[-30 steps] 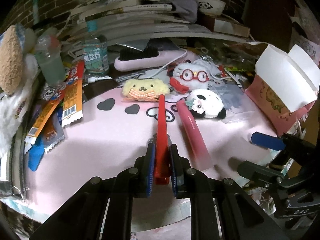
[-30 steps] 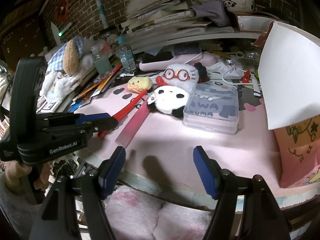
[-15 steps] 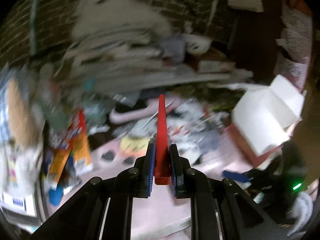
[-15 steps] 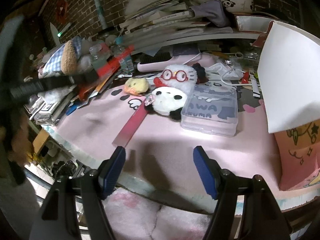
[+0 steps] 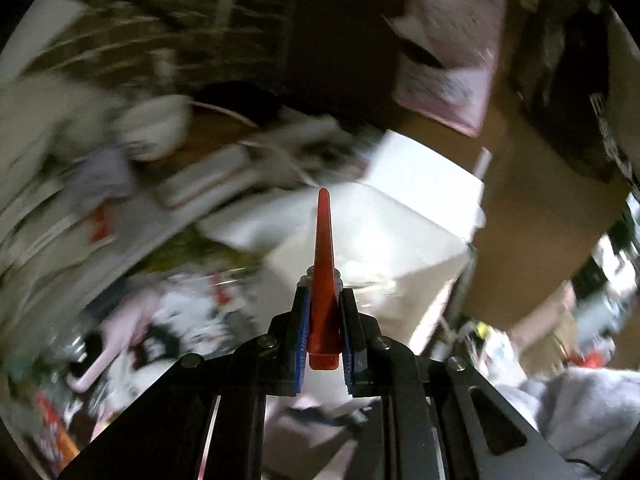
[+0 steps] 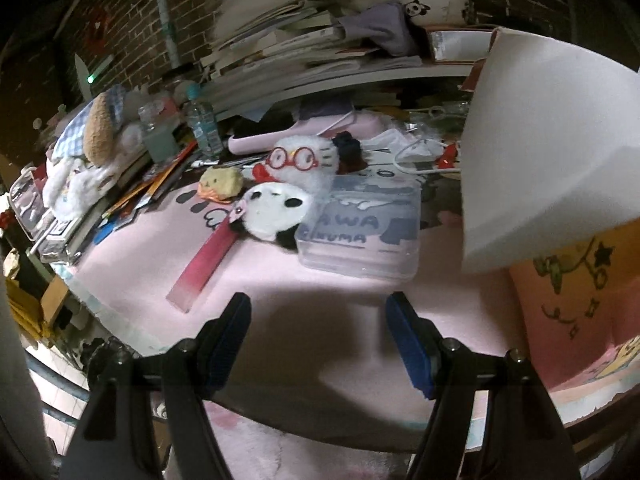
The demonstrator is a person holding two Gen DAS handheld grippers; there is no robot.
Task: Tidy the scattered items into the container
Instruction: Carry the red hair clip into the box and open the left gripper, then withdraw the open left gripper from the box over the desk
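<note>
the left gripper (image 5: 323,330) has lifted the red strip (image 5: 323,276) off the pink mat (image 6: 328,300), jaws clamped on it, tip now at twelve o'clock over the white box (image 5: 400,216). right gripper (image 6: 318,338) hangs wide, empty.

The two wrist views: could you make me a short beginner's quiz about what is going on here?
1. True or false: the left gripper has its jaws shut on a red stick.
2. Which toy touches the pink ruler? A) panda toy B) yellow toy C) toy with red glasses
3. Fill in: the right gripper is ___ and holds nothing.

Key: 1 true; 2 A; 3 open.
</note>
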